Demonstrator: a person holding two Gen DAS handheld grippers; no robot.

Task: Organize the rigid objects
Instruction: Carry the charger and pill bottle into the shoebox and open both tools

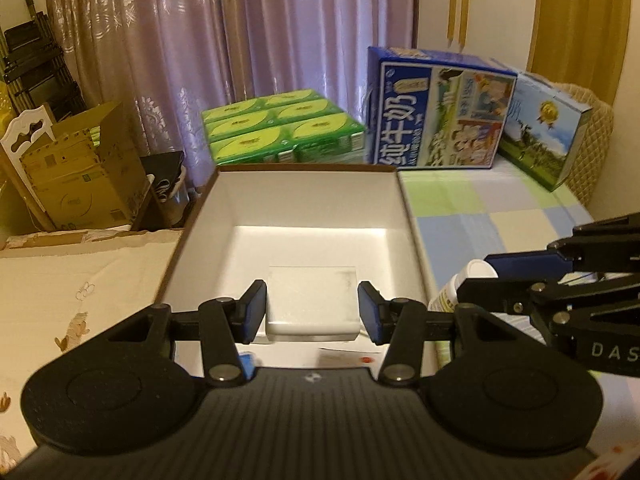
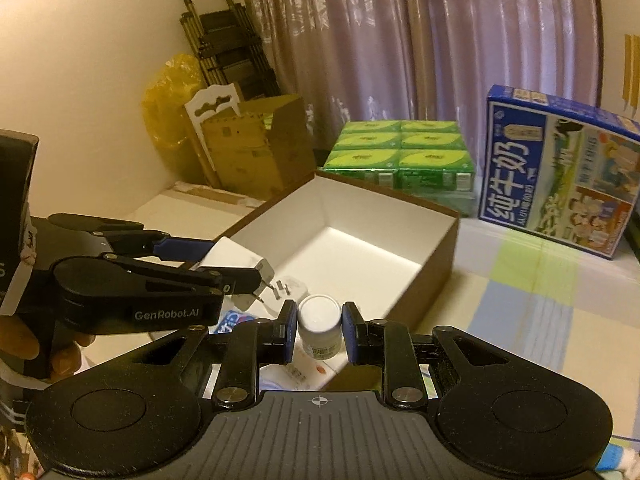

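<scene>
My left gripper [image 1: 312, 312] is pinching one white power adapter [image 1: 312, 304] between its blue pads; from the right wrist camera I see it held over the near left corner of the box [image 2: 436, 256], prongs pointing toward the box, but the gripper arm hides much of its body. My right gripper [image 2: 319, 330] has one small white-capped bottle [image 2: 319, 326] between its fingers; pads sit right at the bottle's sides, though I can't tell if they actually press it, since slivers of gap show on both sides. The bottle label is too small and blurred to read. In the left view only the bottle's cap and part of the label show behind the right gripper's finger. One open brown box with white lining, interior bare as far as I can see; its near wall is hidden behind the left gripper in the left view. Something small and grey with metal pins [image 2: 286, 286] lies by the box's near corner, can't identify it. A blue-printed item [image 2: 230, 322] under the left gripper is mostly covered. Behind the box: one shrink-wrapped pack of green cartons [image 1: 280, 128], six tops visible, and two blue milk cartons [image 1: 438, 116], the second [image 1: 540, 128] only in the left view, partly hidden behind the first. One cardboard box [image 2: 256, 148] at back left.
</scene>
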